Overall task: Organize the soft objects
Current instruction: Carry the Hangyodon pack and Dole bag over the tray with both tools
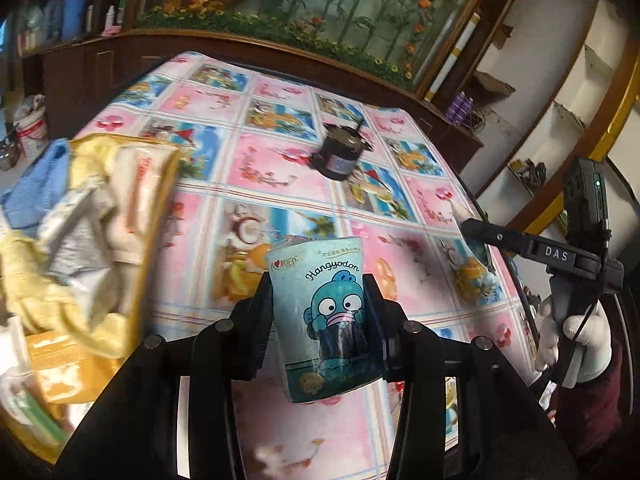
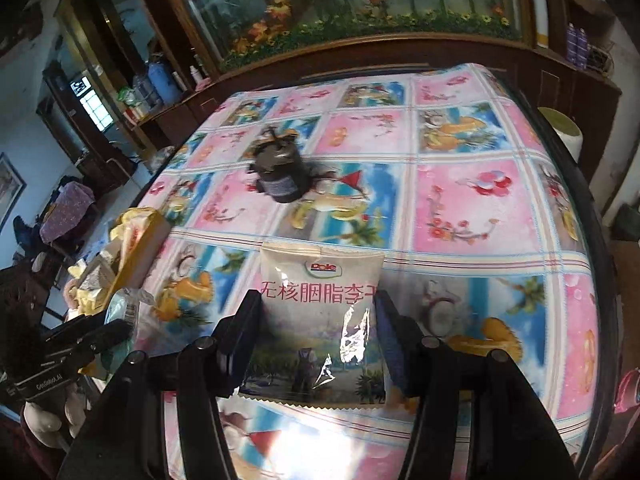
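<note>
Black fingers of the left gripper [image 1: 320,320] fill the bottom of its own view, and they are clamped on a teal tissue pack [image 1: 324,320] printed with a blue cartoon fish, pads pressing both long sides, the pack standing upright and lifted clear of the bench [image 1: 280,160]. Over on the other side, the right gripper [image 2: 318,336] has a white Dole snack pouch [image 2: 320,320] pinched between its pads, partly closed around it, the pouch's top edge pointing away from the camera and its lower edge hanging above the patterned cloth. Out in the middle of the bench sits a small dark jar [image 1: 338,156], well apart from both packs. At the left edge of the bench, a yellow bag [image 1: 120,216] lies heaped with soft packets and pale wrappers, blurred in the left view. A white-gloved hand [image 1: 576,344] grips the handle of the right tool at the far right of the left view.
</note>
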A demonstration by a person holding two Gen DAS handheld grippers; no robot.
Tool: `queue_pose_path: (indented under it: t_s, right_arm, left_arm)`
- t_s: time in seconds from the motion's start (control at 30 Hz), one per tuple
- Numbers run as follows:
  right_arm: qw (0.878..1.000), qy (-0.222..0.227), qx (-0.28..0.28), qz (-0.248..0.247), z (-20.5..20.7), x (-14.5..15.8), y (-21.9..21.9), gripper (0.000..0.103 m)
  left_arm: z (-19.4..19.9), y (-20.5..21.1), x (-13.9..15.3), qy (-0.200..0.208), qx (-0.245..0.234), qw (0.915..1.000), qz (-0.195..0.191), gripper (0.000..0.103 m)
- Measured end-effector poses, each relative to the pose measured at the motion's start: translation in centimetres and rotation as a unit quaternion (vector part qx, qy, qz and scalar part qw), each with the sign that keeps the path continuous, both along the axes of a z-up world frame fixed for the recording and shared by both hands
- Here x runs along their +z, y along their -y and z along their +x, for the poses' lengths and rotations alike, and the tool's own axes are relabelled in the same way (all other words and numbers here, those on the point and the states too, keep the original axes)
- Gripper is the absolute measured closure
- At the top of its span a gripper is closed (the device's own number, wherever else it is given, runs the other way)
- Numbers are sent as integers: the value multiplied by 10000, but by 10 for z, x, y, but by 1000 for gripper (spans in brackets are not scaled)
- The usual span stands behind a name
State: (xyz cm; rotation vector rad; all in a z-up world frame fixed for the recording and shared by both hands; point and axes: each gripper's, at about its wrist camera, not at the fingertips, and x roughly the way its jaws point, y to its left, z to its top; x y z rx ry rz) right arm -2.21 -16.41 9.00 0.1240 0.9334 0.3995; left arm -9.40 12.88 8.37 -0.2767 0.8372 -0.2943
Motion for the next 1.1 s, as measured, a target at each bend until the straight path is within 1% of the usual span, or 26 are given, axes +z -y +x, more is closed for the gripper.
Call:
queue_pose_path:
  t_s: [0.07, 0.17, 0.27, 0.37, 0.47, 0.57, 0.6, 0.67, 0.73, 0.83, 0.9, 1.03, 1.1]
  right_arm:
    - [9994, 31, 317, 119, -2, 6, -28, 47]
    - [9962, 15, 811, 303, -3, 11, -75, 47]
    - [9914, -31, 1241, 415, -4, 11, -122, 47]
    - [9859, -143, 1599, 478, -4, 6, -167, 47]
    - [9809, -245, 1869, 472, 0, 2, -209, 47]
    - [9769, -376, 2054, 459, 7, -1, -246, 47]
    - [9755, -449, 2106, 460, 10, -3, -257, 47]
    - [9719, -648, 2203, 509, 15, -10, -274, 47]
    - [9701, -744, 2263, 459, 15, -17, -288, 47]
    - [9723, -758, 2205, 157, 14, -27, -306, 47]
    - [9747, -651, 2135, -94, 15, -33, -313, 47]
    - [9754, -670, 2093, -154, 17, -37, -318, 41]
    - [9758, -657, 2077, -186, 14, -37, -319, 40]
  left_arm:
    - [-10, -33, 7, 40, 397, 9992, 35, 62]
    - [-24, -82, 10, 69, 990, 9950, 122, 62]
    - [-36, -122, 2, 4, 1480, 9888, 171, 62]
    - [-43, -144, -12, -92, 1731, 9845, 284, 62]
    - [-44, -150, -28, -223, 1747, 9832, 476, 61]
    - [-48, -144, -32, -89, 1573, 9850, 706, 60]
    - [-50, -142, -32, -46, 1510, 9856, 761, 57]
    - [-52, -142, -35, -35, 1372, 9876, 762, 55]
    - [-54, -141, -41, -106, 1244, 9896, 718, 55]
    - [-56, -140, -45, -100, 1170, 9907, 690, 54]
    - [-58, -140, -44, -42, 1157, 9907, 713, 54]
    - [-64, -141, -39, 108, 1257, 9899, 645, 54]
    - [-67, -144, -36, 163, 1365, 9886, 613, 50]
